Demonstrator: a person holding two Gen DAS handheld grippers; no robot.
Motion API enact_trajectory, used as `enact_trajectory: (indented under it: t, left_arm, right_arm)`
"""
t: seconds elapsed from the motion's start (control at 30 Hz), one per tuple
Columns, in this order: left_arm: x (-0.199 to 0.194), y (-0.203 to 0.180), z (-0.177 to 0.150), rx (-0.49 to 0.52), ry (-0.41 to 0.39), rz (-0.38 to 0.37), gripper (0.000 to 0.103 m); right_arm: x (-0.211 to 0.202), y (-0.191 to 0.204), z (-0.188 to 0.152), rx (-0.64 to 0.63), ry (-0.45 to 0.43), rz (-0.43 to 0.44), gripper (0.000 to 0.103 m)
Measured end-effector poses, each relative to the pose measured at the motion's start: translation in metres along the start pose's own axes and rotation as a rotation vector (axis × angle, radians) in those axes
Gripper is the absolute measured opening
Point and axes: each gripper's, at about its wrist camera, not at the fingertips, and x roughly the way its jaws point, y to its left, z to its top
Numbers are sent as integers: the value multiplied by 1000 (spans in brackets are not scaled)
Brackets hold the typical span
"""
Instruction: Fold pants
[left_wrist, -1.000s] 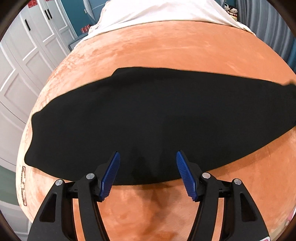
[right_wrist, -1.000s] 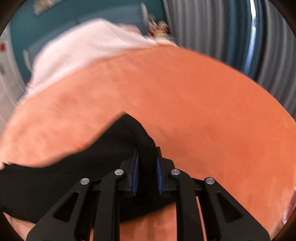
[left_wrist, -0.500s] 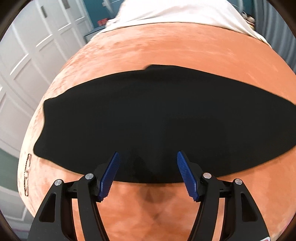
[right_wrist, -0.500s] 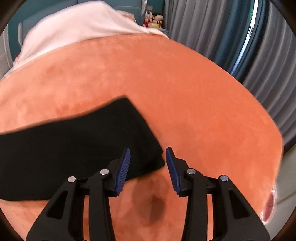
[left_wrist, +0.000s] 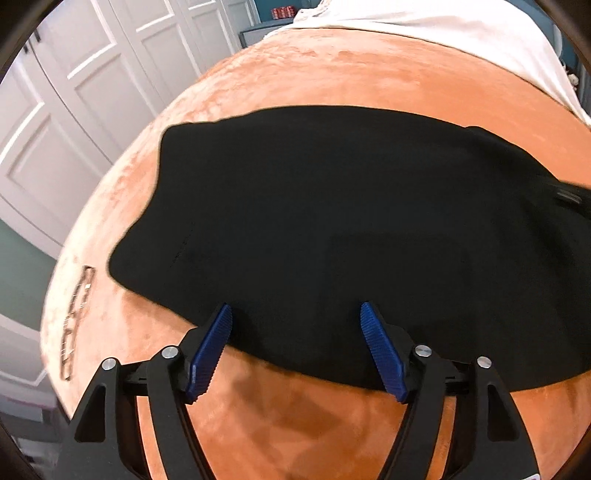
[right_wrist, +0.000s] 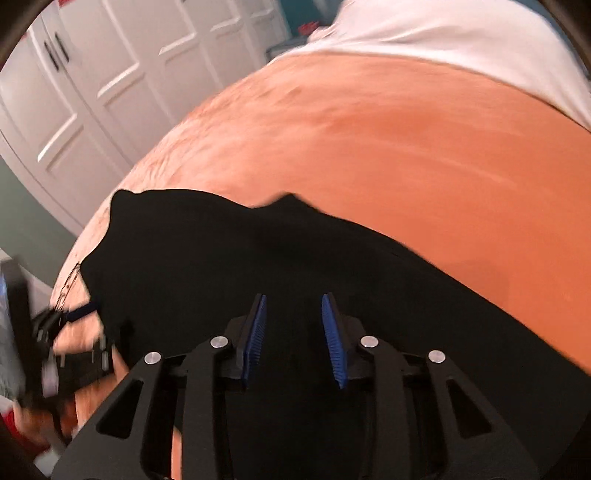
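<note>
Black pants (left_wrist: 332, 206) lie spread flat across the orange blanket (left_wrist: 369, 74). My left gripper (left_wrist: 295, 308) hovers over the pants' near edge close to their left end, its jaws opening wide with no fabric pinched. In the blurred right wrist view, my right gripper (right_wrist: 293, 297) hangs over the pants (right_wrist: 258, 251). Its jaws stand narrowly apart and are closing, and the cloth lies below them with the pads not pressing on it. The left gripper (right_wrist: 74, 325) shows as a blur at the lower left of that view, with a hand behind it.
The blanket covers a bed, with a white sheet (left_wrist: 443, 29) at its far end. White wardrobe doors (left_wrist: 92, 92) stand beyond the bed's left edge. A stitched label (left_wrist: 75, 314) marks the blanket's left rim. Bare blanket (right_wrist: 369, 147) stretches behind the pants.
My right gripper let go of the pants' end, then swung far left over the pants. My left gripper slid left along the near edge and its jaws widened.
</note>
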Motion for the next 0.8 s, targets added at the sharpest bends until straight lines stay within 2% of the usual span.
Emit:
enact_trajectory:
  t: [0.07, 0.17, 0.23, 0.33, 0.43, 0.53, 0.6, 0.8]
  left_arm:
    - [2, 2, 2, 11, -23, -10, 75]
    - [5, -3, 5, 67, -54, -1, 75]
    - [5, -7, 6, 96, -69, 0, 75]
    - [-3, -6, 5, 131, -99, -21, 75]
    - [-9, -4, 1, 134, -115, -52, 75]
    - [-19, 1, -2, 126, -114, -75, 75]
    - [-32, 6, -4, 109, -127, -96, 75]
    - [-66, 2, -11, 105, -137, -165, 75]
  right_arm:
    - [37, 9, 21, 7, 35, -41, 27]
    - [54, 4, 43, 58, 12, -74, 24]
    - [49, 7, 52, 85, 0, -88, 24]
    - [17, 28, 46, 18, -90, -149, 24]
    - [10, 41, 24, -61, -95, -270, 26]
    - [-18, 40, -1, 0, -124, -253, 26]
    - [-37, 35, -16, 33, -149, -307, 26]
    - [-133, -34, -108, 268, -198, -427, 28]
